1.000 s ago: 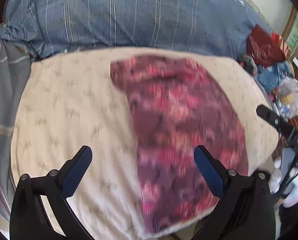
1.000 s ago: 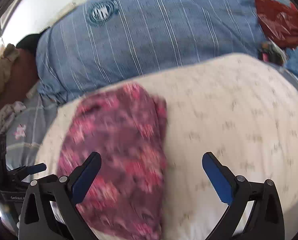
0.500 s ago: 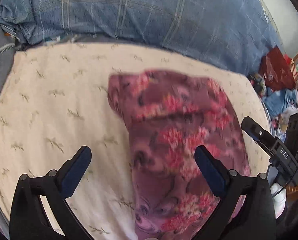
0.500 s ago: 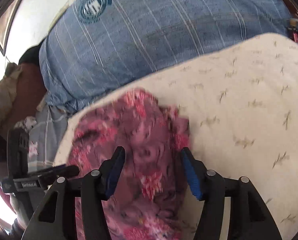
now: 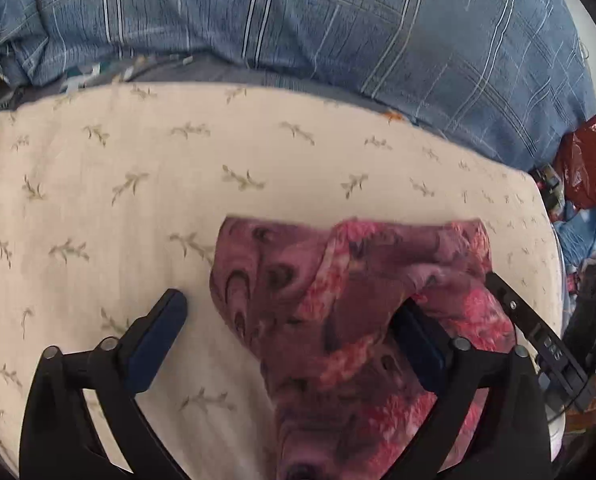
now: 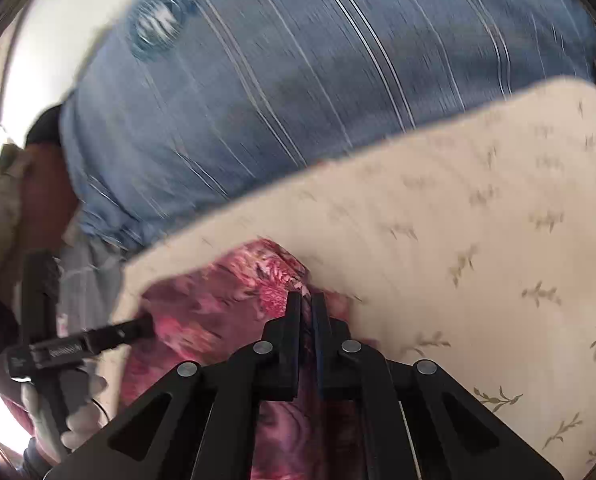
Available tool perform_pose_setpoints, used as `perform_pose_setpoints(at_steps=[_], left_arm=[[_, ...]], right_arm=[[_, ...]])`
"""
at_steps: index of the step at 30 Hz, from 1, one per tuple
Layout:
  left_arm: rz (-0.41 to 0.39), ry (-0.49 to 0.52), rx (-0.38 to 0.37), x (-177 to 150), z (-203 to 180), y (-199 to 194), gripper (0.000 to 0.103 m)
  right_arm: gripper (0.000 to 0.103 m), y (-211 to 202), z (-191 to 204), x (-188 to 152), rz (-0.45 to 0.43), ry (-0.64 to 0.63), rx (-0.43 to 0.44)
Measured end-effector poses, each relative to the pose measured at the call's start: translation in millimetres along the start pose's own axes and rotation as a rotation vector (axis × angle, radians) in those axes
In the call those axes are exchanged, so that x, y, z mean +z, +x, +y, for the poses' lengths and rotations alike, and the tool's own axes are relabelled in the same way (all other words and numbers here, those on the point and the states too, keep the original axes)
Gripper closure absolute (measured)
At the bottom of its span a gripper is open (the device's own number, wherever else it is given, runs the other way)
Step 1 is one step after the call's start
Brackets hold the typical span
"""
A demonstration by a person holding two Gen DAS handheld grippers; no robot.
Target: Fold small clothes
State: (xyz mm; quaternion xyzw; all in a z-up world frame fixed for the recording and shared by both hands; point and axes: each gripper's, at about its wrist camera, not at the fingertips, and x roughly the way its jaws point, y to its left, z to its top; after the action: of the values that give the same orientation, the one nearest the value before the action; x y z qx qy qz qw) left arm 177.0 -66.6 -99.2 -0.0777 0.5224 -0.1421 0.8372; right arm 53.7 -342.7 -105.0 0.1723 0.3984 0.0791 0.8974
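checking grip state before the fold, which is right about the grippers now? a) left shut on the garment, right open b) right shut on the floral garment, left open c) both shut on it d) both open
b: in the right wrist view the right gripper has its fingers pinched together on the pink floral garment, while in the left wrist view the left gripper has its fingers spread wide over the cloth.

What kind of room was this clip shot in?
Most likely a bedroom at home. The pink floral garment lies on a cream leaf-print bedsheet beside a big blue striped pillow, with a red plastic bag and loose clothes piled off the far edge.
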Motion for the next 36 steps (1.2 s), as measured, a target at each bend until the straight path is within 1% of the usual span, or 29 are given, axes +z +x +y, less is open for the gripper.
perform_pose_setpoints(at_steps=[1,3,4,5,6,8,9,10,11,12,13,14,15,16,17,19,21,22,24,26,28,29,30,31,32,33,34,35,36], left_arm=[[0.008,0.015,0.011,1,-2,0,0.001],[0.026,0.007,-0.002,2,1,-4,0.002],[0.037,-0.007,-0.027,1,6,-10,0.004],[0.037,-0.013,-0.044,1,8,-16,0.006],[0.027,-0.017,-0.06,-2,10,-25,0.006],[-0.018,0.0,-0.089,-12,11,-48,0.006],[-0.035,0.016,-0.108,-20,9,-56,0.006],[-0.042,0.029,-0.126,-26,6,-60,0.006],[-0.037,0.038,-0.131,-32,3,-59,0.006],[-0.019,0.053,-0.124,-38,0,-53,0.006],[0.015,0.08,-0.083,-46,-4,-40,0.006],[0.038,0.093,-0.047,-51,-5,-31,0.004],[0.021,0.102,-0.032,-54,-7,-27,0.003],[0.012,0.11,-0.018,-55,-9,-32,0.003],[0.022,0.106,-0.01,-54,-10,-36,0.005],[0.019,0.104,-0.026,-56,-8,-51,0.005],[0.004,0.125,-0.023,-65,-5,-67,0.005],[0.002,0.131,-0.027,-70,-4,-71,0.005],[0.014,0.128,-0.064,-88,1,-75,0.005],[0.041,0.113,-0.086,-98,2,-62,0.004],[0.055,0.068,-0.09,-107,2,-53,0.004],[0.047,0.053,-0.093,-108,1,-56,0.006],[0.044,0.046,-0.11,-109,1,-62,0.008],[0.042,0.046,-0.139,-111,-1,-68,0.009],[0.035,0.049,-0.138,-112,-3,-69,0.009],[0.024,0.064,-0.108,-116,-5,-70,0.009],[0.02,0.09,-0.069,-119,-8,-65,0.008],[0.023,0.108,-0.053,-121,-9,-61,0.007],[0.032,0.104,-0.057,-122,-8,-57,0.007]], right_arm=[[0.101,-1,-2,-1,-0.025,-0.011,0.017],[0.099,-4,-4,2,-0.012,0.028,0.042],[0.096,-9,-4,2,-0.014,0.037,0.054],[0.089,-16,-2,3,-0.023,0.035,0.054],[0.089,-26,-1,4,-0.038,0.028,0.057],[0.088,-44,5,-1,-0.064,0.001,0.131],[0.086,-54,10,-7,-0.079,-0.019,0.178],[0.082,-58,12,-11,-0.083,-0.031,0.205],[0.068,-60,14,-17,-0.08,-0.041,0.216],[0.055,-57,15,-21,-0.07,-0.054,0.206],[0.053,-49,18,-25,-0.053,-0.07,0.181],[0.056,-41,20,-30,-0.027,-0.093,0.136],[0.056,-29,21,-35,0.003,-0.126,0.068],[0.056,-28,21,-37,-0.028,-0.146,0.061],[0.055,-31,19,-38,-0.026,-0.14,0.054],[0.055,-39,17,-32,-0.006,-0.078,0.045],[0.05,-53,14,-34,-0.017,-0.047,0.051],[0.05,-60,12,-36,-0.02,-0.039,0.057],[0.05,-70,6,-45,-0.014,-0.016,0.08],[0.051,-75,-1,-65,0.0,0.017,0.102],[0.081,-70,-2,-77,0.018,0.01,0.144],[0.09,-73,0,-80,0.01,-0.006,0.141],[0.091,-79,8,-80,-0.022,-0.039,0.114],[0.091,-87,12,-78,-0.044,-0.05,0.113],[0.093,-94,14,-77,-0.073,-0.053,0.12],[0.094,-103,15,-74,-0.105,-0.051,0.126],[0.095,-103,13,-73,-0.108,-0.046,0.123],[0.095,-99,10,-72,-0.089,-0.042,0.107],[0.095,-88,5,-74,-0.043,-0.039,0.059]])
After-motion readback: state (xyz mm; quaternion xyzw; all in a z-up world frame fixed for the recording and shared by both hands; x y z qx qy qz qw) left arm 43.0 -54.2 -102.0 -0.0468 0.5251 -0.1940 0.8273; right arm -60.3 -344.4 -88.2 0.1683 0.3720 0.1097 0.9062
